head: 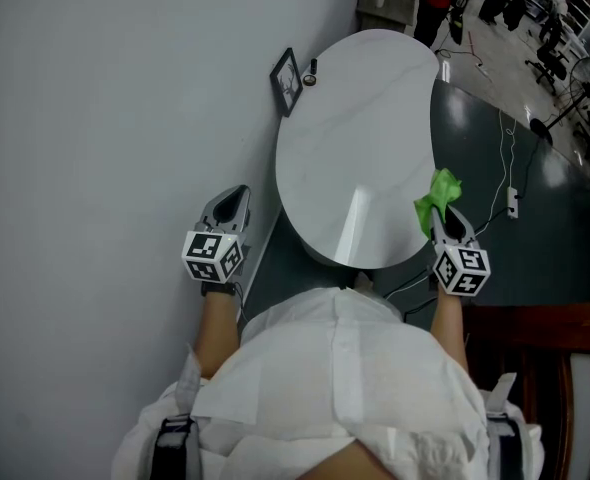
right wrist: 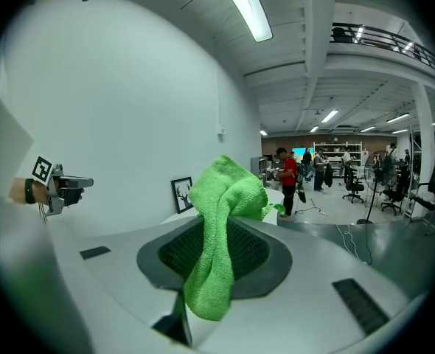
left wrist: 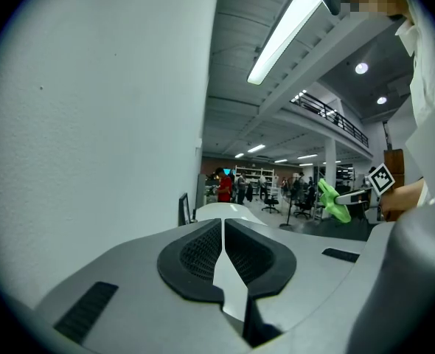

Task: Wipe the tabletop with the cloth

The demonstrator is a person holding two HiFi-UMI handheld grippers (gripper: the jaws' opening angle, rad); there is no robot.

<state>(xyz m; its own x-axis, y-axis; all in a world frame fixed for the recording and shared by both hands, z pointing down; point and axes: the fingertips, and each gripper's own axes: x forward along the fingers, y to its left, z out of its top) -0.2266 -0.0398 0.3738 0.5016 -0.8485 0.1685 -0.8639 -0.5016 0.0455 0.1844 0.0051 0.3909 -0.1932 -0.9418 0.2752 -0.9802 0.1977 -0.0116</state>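
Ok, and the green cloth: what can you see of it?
The green cloth is bright lime, looped pile like microfibre, bunched and crumpled. The right gripper is shut on its middle; one end bulges past the jaws, the other droops behind. It hangs by the near right rim of the white tabletop; contact can't be told.

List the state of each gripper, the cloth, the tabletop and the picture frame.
left gripper: shut, empty, beside the table
right gripper: shut on the cloth
cloth: bunched, pinched in the right gripper
tabletop: mostly bare
picture frame: upright, at the tabletop's far edge
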